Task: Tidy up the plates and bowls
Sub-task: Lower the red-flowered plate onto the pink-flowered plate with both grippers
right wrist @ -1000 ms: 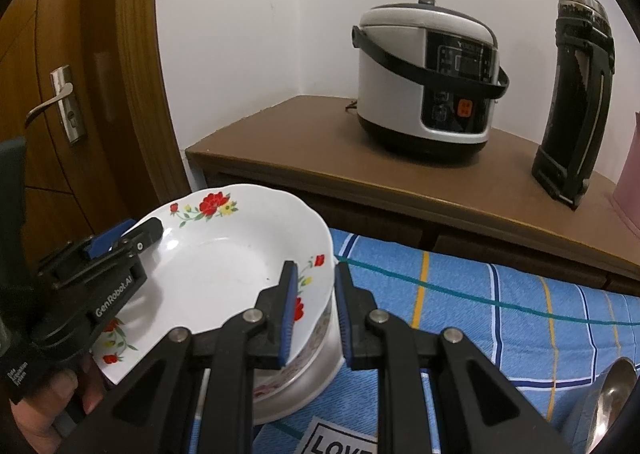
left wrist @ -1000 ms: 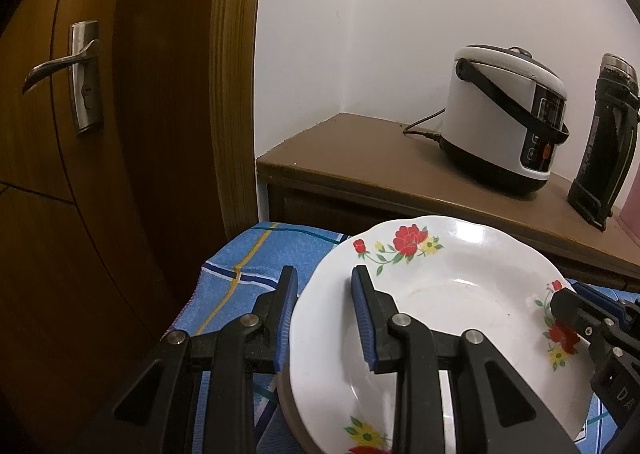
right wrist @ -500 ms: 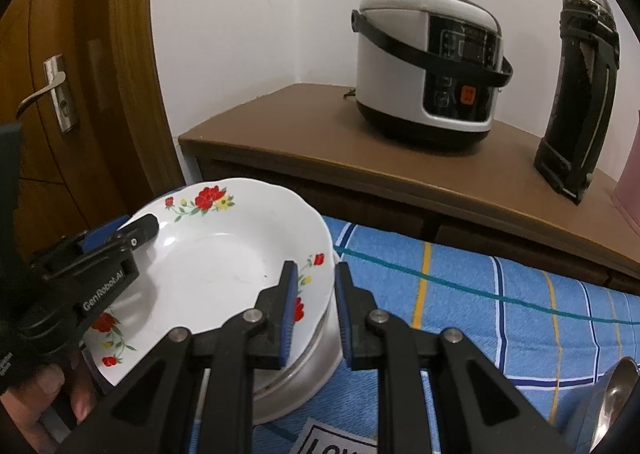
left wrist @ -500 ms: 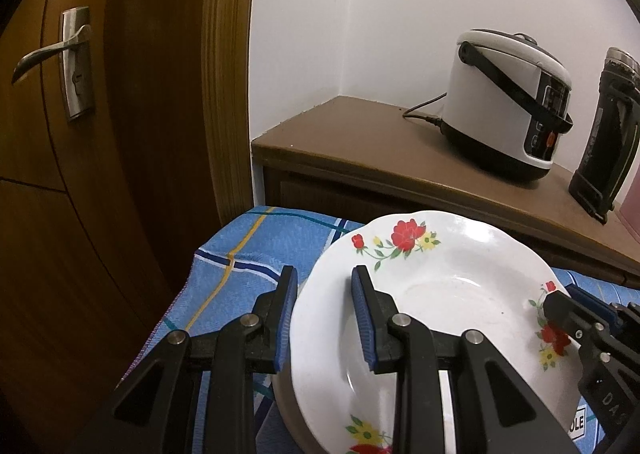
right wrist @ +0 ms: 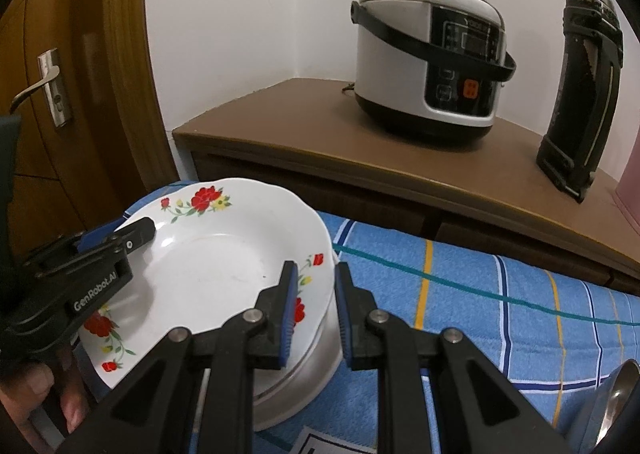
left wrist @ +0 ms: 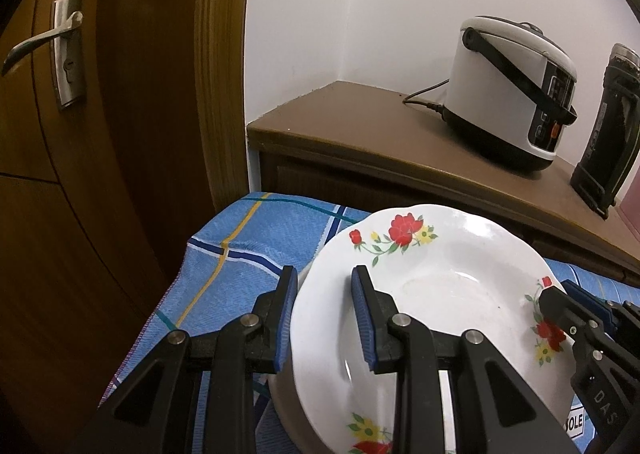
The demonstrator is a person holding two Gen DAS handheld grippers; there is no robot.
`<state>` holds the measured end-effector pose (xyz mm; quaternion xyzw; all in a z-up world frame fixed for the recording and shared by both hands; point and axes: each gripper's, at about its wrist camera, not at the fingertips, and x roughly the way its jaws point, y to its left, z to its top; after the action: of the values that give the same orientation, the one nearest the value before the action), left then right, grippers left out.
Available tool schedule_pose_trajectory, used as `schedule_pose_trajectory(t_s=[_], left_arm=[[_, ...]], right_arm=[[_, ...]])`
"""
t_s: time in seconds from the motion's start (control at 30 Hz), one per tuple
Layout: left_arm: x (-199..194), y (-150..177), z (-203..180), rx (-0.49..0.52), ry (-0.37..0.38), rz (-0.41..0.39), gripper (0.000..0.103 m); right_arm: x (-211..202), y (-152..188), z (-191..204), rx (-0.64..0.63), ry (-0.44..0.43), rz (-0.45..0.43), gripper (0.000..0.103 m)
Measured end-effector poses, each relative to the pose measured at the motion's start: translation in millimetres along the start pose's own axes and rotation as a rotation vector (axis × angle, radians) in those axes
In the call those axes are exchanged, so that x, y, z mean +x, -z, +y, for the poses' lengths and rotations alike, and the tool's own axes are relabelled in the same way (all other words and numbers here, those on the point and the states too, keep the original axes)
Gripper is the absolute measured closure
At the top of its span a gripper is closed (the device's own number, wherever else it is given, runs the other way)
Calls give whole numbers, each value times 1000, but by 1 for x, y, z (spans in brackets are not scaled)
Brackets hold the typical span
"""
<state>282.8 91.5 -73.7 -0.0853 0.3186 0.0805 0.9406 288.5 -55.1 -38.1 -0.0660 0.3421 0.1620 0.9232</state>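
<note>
A white deep plate with red flowers is held level between both grippers, right over a stack of pale dishes on the blue checked cloth. My left gripper is shut on the plate's left rim, one finger inside the plate and one outside. My right gripper is shut on the opposite rim in the same way. Each gripper shows in the other's view: the left gripper, the right gripper. I cannot tell whether the plate touches the stack.
A brown cabinet behind the cloth carries a rice cooker and a black flask. A wooden door with a lever handle stands at the left. A steel dish lies at the right edge. A person's hand grips the left tool.
Both grippers keep their hold on the plate. The left wrist view has tilted a little, so more of the cloth's left corner and cabinet front shows.
</note>
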Motion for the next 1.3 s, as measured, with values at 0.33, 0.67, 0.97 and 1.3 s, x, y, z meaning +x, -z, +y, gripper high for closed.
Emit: schedule_pose_trajectory(t_s=[0.33,0.67,0.97,1.3], left_arm=[[3,-1,1,-3,0,12,73],[6,-1,2,-1,5,33,73],[6,-1,3,-4,5,47,73],[7,0,3,4,9,63,73]], right_arm=[[5,0,1,-1,3,11,84],[9,0,0,0,11,19,84],[10,0,2,-7,19,19,84],[12,1,2,-10,26,24,84]])
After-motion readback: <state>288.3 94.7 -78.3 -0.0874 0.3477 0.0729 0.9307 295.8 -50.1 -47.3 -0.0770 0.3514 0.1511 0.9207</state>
